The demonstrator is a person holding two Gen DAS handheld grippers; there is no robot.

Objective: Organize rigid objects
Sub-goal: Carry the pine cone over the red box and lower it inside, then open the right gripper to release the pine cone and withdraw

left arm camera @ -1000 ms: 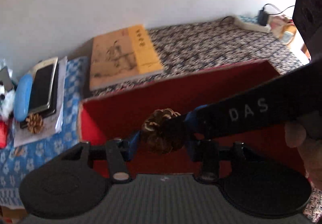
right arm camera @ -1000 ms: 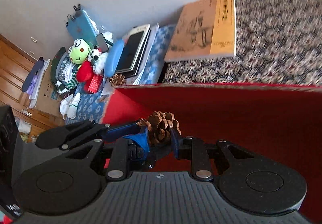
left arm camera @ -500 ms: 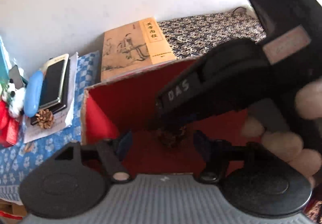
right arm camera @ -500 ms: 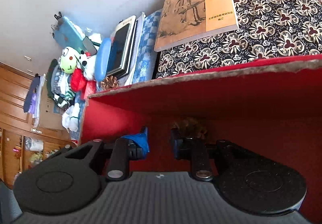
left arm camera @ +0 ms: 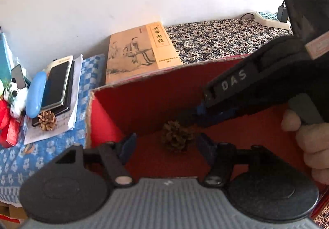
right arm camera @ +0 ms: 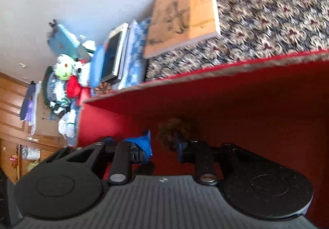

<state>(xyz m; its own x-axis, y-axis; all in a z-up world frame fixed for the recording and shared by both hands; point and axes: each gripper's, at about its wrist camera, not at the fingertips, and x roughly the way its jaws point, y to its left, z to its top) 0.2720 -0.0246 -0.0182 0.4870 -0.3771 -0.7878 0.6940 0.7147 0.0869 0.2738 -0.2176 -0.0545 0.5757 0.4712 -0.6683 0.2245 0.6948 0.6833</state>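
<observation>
Released a moment ago, the pine cone (left arm camera: 175, 136) now lies on the floor of the red box (left arm camera: 144, 97), no longer pinched between the two grippers as it was a second earlier. Both tools have drawn back from it. The left gripper (left arm camera: 165, 146) hangs just above the box floor with its jaws spread wide and nothing between them, the cone sitting free in the gap ahead of its blue-tipped fingers (left arm camera: 127, 144). The right gripper (right arm camera: 162, 147) also stands parted and empty; in its own view the cone (right arm camera: 174, 129) rests just beyond its fingers (right arm camera: 145, 142), apart from the left one and close to the right one, though blur hides whether they touch. Seen from the left wrist, the right tool reaches in over the box from the right, held by a hand (left arm camera: 308, 142).

Outside the box, a tan book (left arm camera: 139, 54) lies flat on a flowered cloth (left arm camera: 222, 37) near the wall. To the left, on a blue checked cloth (left arm camera: 90, 72), a second pine cone (left arm camera: 47, 120) sits against a stack topped by a tablet (left arm camera: 58, 83), with a blue case (left arm camera: 35, 94) alongside. Soft toys (right arm camera: 67, 76) crowd the far left.
</observation>
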